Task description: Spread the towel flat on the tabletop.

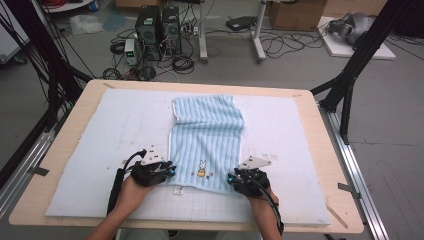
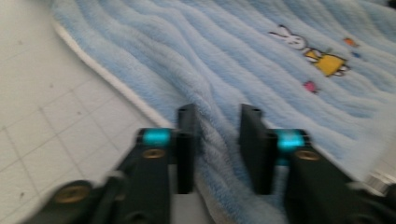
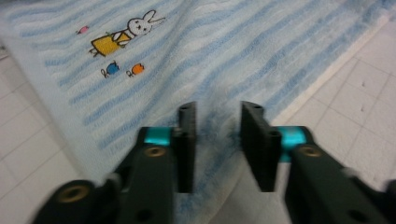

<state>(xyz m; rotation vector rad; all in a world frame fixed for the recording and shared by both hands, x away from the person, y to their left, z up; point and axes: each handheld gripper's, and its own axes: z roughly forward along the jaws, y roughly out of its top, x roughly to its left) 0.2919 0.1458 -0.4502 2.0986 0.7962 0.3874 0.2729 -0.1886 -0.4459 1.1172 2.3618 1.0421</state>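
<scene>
At the tabletop's [image 1: 70, 145] near edge, both grippers, left [image 1: 171, 171] and right [image 1: 231, 177], clench the striped towel's [image 1: 207, 135] near corners; next likely calls for lifting both together to fold it away.

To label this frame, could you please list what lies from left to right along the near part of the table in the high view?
Left claw → rabbit picture on the towel → right claw.
</scene>
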